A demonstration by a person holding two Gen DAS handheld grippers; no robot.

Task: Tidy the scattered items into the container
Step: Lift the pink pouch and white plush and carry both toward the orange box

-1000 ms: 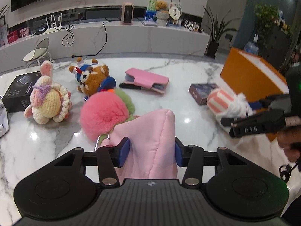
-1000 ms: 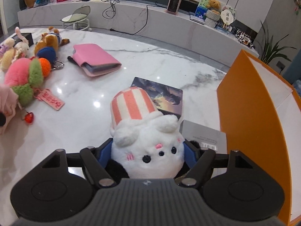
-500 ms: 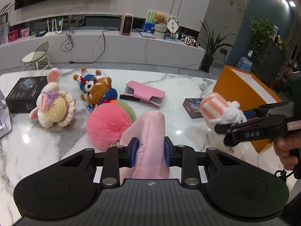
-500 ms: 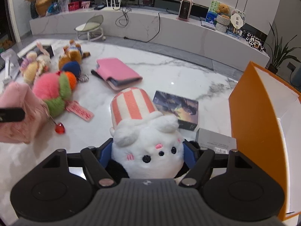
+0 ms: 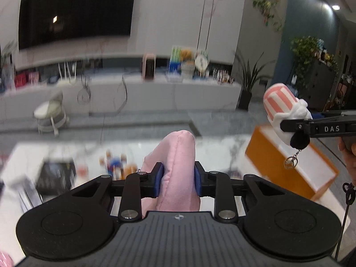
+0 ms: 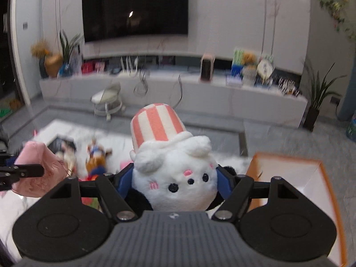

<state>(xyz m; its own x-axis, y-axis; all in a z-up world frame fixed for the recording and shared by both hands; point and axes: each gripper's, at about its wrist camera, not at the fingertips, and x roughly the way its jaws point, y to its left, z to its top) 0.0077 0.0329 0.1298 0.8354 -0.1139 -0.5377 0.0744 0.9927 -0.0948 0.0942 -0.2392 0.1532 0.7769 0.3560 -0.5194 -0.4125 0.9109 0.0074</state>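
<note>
- Left gripper (image 5: 178, 175) narrow, clamped on pink pouch (image 5: 178, 155), lifted off table (image 5: 222, 142) since a second ago.
- Right gripper (image 6: 173, 182) wide, gripping white plush (image 6: 175, 178), likewise raised.
- Orange box (image 6: 289, 162) lower right, ready for both drops.

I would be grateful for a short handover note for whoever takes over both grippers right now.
Left gripper: shut on the pink pouch, held above the marble table.
Right gripper: shut on the white plush with the striped hat, also in the air.
Orange box: open, to the right, nothing seen inside.
Done: both items picked up.
Left: drop both into the box, then collect the bear plush and the other blurred items on the table.
</note>
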